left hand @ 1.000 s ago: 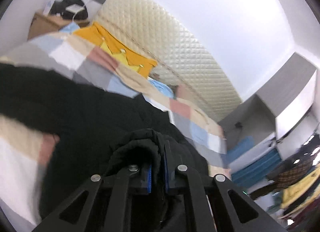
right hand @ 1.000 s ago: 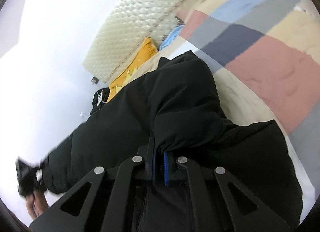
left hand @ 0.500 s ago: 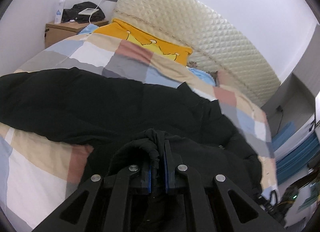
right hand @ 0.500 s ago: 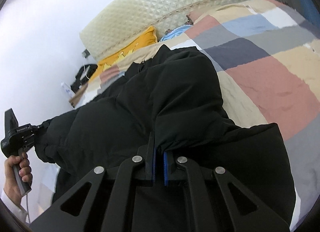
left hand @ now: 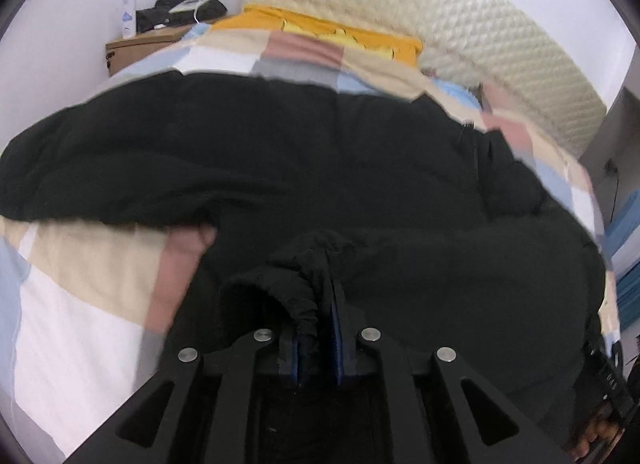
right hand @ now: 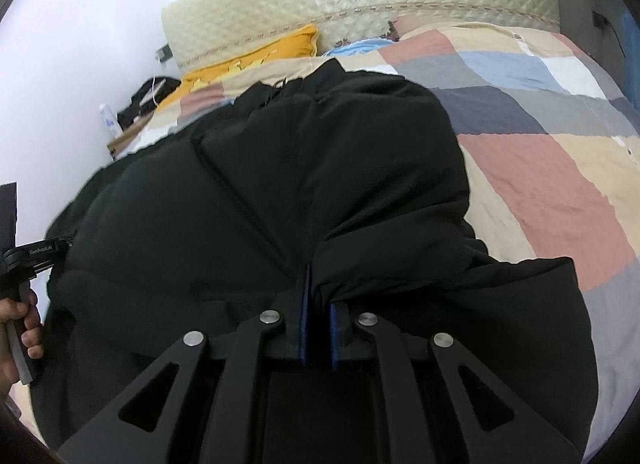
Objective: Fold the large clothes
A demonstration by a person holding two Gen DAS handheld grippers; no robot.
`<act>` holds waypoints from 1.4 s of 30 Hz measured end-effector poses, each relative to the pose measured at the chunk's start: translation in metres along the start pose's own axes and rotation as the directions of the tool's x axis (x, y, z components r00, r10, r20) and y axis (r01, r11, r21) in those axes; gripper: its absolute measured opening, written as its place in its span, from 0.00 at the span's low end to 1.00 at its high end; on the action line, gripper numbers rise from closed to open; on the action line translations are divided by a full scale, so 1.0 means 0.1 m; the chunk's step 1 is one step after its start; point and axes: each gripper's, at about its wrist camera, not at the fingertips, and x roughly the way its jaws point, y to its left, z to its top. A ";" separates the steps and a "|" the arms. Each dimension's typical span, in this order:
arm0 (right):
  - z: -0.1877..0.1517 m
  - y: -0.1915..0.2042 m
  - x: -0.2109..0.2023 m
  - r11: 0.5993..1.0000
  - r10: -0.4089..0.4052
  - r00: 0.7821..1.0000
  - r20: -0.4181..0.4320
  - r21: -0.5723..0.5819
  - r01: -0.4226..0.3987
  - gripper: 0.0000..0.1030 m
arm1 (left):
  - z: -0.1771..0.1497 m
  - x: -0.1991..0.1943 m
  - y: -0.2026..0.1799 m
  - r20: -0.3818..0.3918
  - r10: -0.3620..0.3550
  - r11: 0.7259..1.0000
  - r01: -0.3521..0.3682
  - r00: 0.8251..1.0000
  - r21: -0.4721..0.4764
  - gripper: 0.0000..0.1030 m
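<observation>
A black puffy jacket lies spread across the patchwork bed. My left gripper hangs low over it with a bunched roll of its fabric between the blue pads; the jaws are opening, and the roll still fills the narrow gap. In the right wrist view the jacket has one side folded over the middle. My right gripper holds that fold's lower edge between its pads, and its jaws are opening too. A hand carries the left gripper at the far left edge of that view.
The patchwork quilt shows bare left of the jacket and to the right in the other view. An orange pillow and a quilted headboard lie beyond. A nightstand with a bottle stands at the back left.
My left gripper came down to the bed with its bunch of jacket, and the jacket spread flat. The right gripper rolled upright and shifted. The gaps between both pairs of pads have widened slightly.
</observation>
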 end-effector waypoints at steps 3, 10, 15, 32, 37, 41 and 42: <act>-0.01 -0.04 0.03 1.000 0.003 1.000 -0.006 0.009 -0.002 0.10 | -0.03 -0.05 -0.06 0.033 0.024 0.999 -0.025 0.999 0.033 0.13; 0.01 -0.06 -0.14 0.999 -0.030 0.999 -0.018 0.022 0.031 0.28 | -0.02 -0.41 -0.09 0.085 0.052 0.998 -0.055 0.995 0.030 0.26; 0.03 0.03 -0.51 0.999 -0.033 0.999 0.034 -0.002 0.033 0.55 | -0.04 -0.89 -0.08 0.186 0.119 0.992 -0.126 0.975 0.025 0.58; -0.21 0.46 -2.40 0.994 0.011 0.959 0.282 -0.108 0.021 0.55 | -0.54 -2.69 -0.74 0.299 -0.034 0.991 -0.006 0.953 0.132 0.58; -0.34 0.47 -2.77 0.993 -0.011 0.947 0.320 -0.107 0.047 0.55 | -0.75 -3.07 -0.90 0.320 -0.082 0.990 0.039 0.944 0.139 0.58; -0.45 0.53 -3.01 0.992 -0.020 0.941 0.337 -0.108 0.060 0.56 | -0.97 -3.31 -0.95 0.355 -0.130 0.985 0.079 0.926 0.156 0.58; -0.48 0.54 -3.06 0.993 -0.017 0.941 0.339 -0.108 0.057 0.56 | -1.03 -3.36 -0.96 0.359 -0.131 0.984 0.079 0.924 0.158 0.58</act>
